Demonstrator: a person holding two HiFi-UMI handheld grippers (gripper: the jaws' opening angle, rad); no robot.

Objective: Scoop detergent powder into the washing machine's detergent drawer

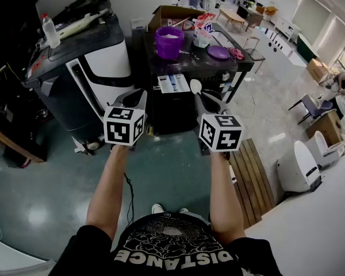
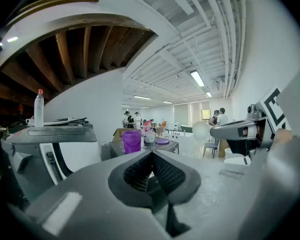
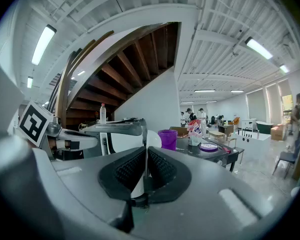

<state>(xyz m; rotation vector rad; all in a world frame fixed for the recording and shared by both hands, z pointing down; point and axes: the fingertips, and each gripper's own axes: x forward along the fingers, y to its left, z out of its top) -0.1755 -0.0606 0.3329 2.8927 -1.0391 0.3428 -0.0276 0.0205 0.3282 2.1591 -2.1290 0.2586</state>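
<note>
The washing machine (image 1: 171, 115) is a dark box with a black top. Its white detergent drawer (image 1: 173, 83) is pulled out. On top stand a purple bucket (image 1: 169, 42) holding white powder, a purple lid (image 1: 218, 52) and a detergent bag (image 1: 202, 30). My right gripper (image 1: 204, 101) is shut on a white spoon (image 1: 195, 86) whose bowl points up just right of the drawer. In the right gripper view the spoon (image 3: 151, 140) stands between the pads. My left gripper (image 1: 135, 100) hovers left of the drawer, shut, with nothing in it (image 2: 151, 156).
A grey and white machine (image 1: 86, 68) with a plastic bottle (image 1: 50, 31) on it stands at the left. A wooden pallet (image 1: 253, 174) lies on the floor at the right, beside a white rounded unit (image 1: 299, 165). A cardboard box (image 1: 172, 13) sits behind the washer.
</note>
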